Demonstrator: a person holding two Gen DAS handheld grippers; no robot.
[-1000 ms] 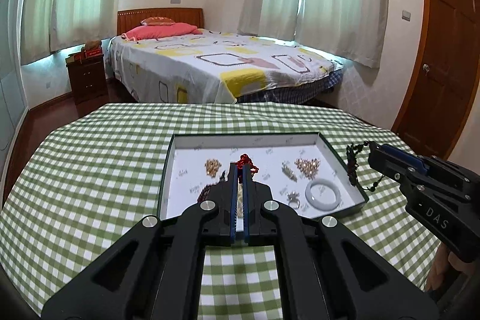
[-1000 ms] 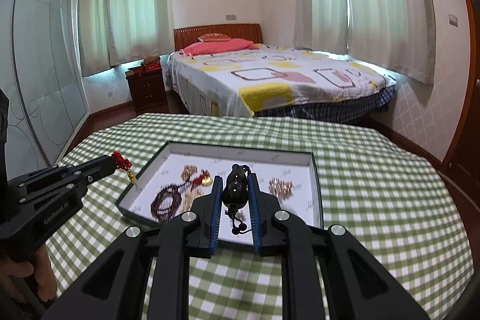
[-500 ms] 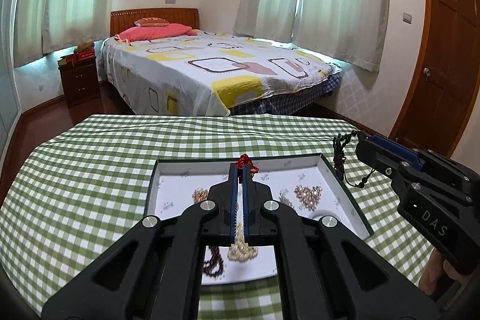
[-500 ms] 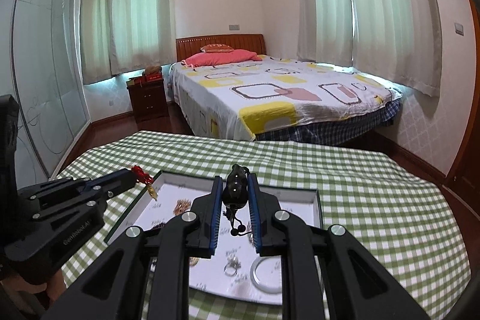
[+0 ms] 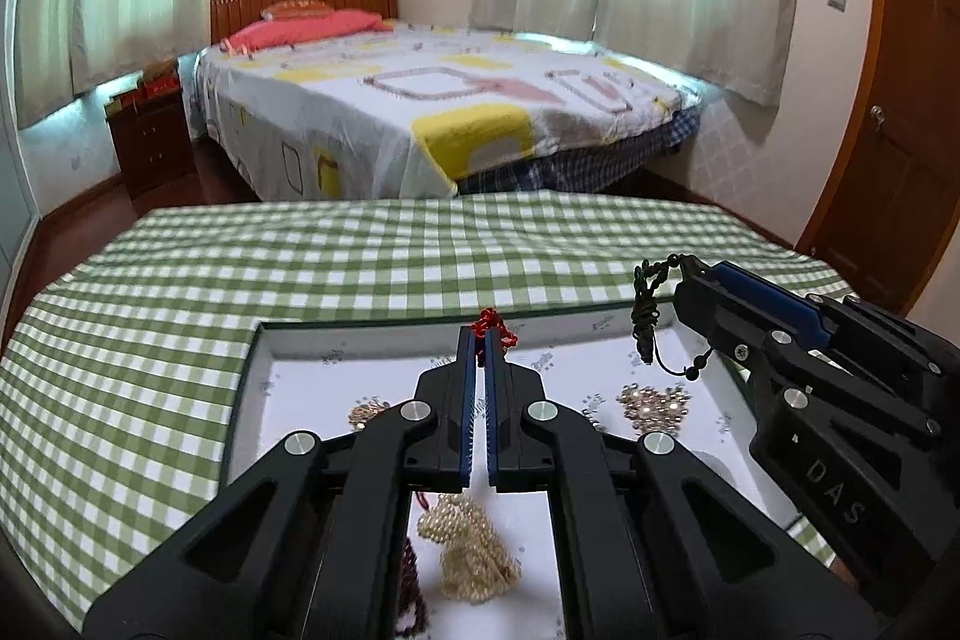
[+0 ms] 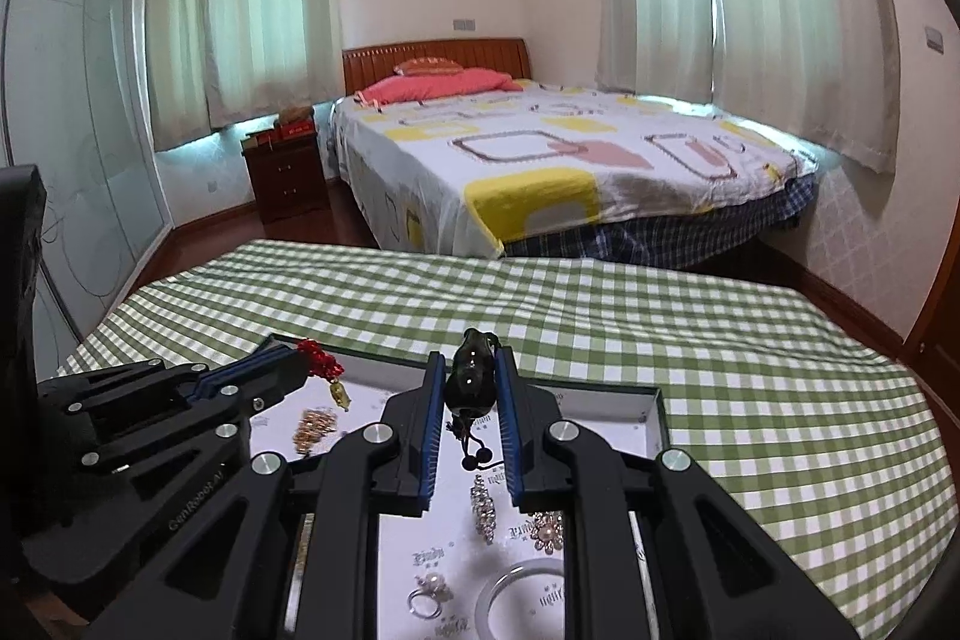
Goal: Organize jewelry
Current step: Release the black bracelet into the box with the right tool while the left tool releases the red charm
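Note:
A white-lined jewelry tray (image 5: 384,340) lies on the green checked table, also in the right wrist view (image 6: 651,403). My left gripper (image 5: 479,334) is shut on a red cord bracelet (image 5: 493,328), whose gold charm (image 6: 339,393) hangs over the tray. My right gripper (image 6: 471,370) is shut on a dark bead bracelet (image 6: 471,382); it dangles in the left wrist view (image 5: 647,316) above the tray's right part. A pearl necklace (image 5: 471,550), gold bead cluster (image 5: 654,403), silver ring (image 6: 427,595) and pale bangle (image 6: 522,604) lie in the tray.
The table (image 6: 750,370) with its checked cloth stretches beyond and right of the tray. A bed (image 6: 570,160) and a dark nightstand (image 6: 285,172) stand behind it. A wooden door (image 5: 900,100) is at the right.
Both grippers have moved forward and lower over the tray, still holding their bracelets. The tray now fills the bottom of both views.

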